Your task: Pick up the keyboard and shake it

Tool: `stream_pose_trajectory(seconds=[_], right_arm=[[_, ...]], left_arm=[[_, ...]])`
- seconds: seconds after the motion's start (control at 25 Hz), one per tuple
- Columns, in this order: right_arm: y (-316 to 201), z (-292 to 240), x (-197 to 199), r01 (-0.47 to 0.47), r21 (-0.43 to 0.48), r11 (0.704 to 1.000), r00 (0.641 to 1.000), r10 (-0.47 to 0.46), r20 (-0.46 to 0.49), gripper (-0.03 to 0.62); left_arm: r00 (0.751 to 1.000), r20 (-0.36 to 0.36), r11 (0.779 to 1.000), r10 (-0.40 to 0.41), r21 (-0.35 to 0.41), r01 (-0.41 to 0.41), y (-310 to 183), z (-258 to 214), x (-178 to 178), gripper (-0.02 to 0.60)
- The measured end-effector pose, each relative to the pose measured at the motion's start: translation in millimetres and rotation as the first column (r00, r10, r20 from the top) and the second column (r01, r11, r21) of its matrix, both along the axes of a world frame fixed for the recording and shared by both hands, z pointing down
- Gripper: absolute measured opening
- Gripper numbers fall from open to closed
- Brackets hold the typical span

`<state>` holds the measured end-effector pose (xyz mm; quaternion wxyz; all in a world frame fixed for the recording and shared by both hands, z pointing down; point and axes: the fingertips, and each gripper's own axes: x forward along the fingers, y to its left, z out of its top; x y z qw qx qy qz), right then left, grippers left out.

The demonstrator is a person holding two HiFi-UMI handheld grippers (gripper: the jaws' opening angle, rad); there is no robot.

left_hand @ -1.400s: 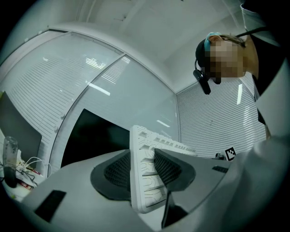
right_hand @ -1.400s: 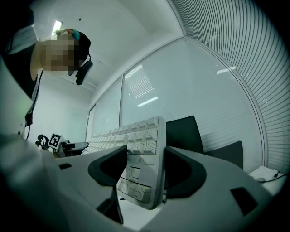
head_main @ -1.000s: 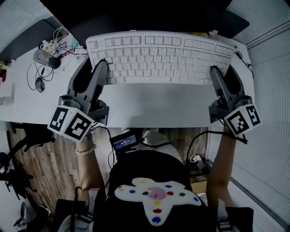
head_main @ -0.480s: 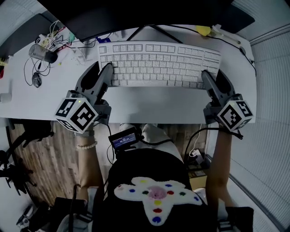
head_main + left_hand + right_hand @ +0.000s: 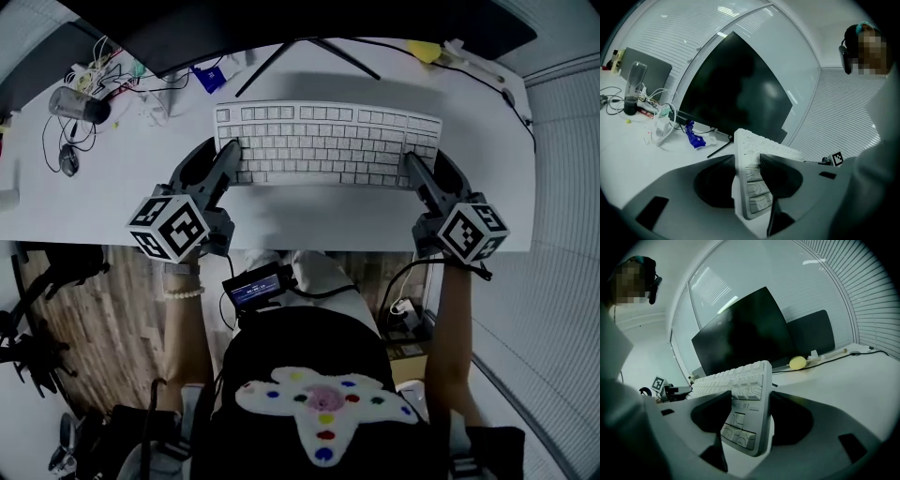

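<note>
A white keyboard [image 5: 328,145] is held by both ends just over the white desk [image 5: 309,214], keys up. My left gripper [image 5: 228,161] is shut on its left end, and my right gripper [image 5: 419,172] is shut on its right end. In the left gripper view the keyboard [image 5: 757,187] stands edge-on between the two dark jaws of the left gripper [image 5: 748,161], which press on its top and underside. The right gripper view shows the same: the keyboard's [image 5: 745,394] end sits clamped in the right gripper [image 5: 749,401]. I cannot tell whether the keyboard touches the desk.
A dark monitor [image 5: 281,23] on a two-legged stand [image 5: 281,58] is behind the keyboard. At the back left lie a mouse [image 5: 67,161], tangled cables [image 5: 112,80], a clear cylinder [image 5: 80,105] and a blue thing [image 5: 208,77]. A yellow thing [image 5: 422,52] sits back right.
The keyboard has dropped from close under the head camera down towards the desk, uncovering the monitor stand. Both grippers went down with it, still clamped on its ends.
</note>
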<state>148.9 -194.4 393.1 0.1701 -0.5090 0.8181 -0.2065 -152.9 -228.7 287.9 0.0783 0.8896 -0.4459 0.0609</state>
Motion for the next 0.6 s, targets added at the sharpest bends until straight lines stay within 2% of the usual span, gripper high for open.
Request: stream_pose_trajectory(seconds=[0.08,0.24,0.6], right_arm=[[0.8,2.5,0.5,0.003,0.012,1.0,1.0,-0.003,0.008,0.261],[-4.8,-0.5,-1.7,0.015,-0.043,0.999,1.0,-0.016,-0.004,0.261],[-5.4,0.9,-0.6,0.038,-0.085,0.996,0.999,-0.038,0.006,0.261]], left_arm=[[1.0,0.01,1.0,-0.004,0.006,0.004,2.9,-0.1,1.0,0.166],[1.0,0.001,0.999,-0.013,-0.053,0.013,-5.5,2.3,-3.0,0.166],[0.999,0.008,0.995,-0.04,-0.096,0.041,-2.6,3.1,-1.8,0.166]])
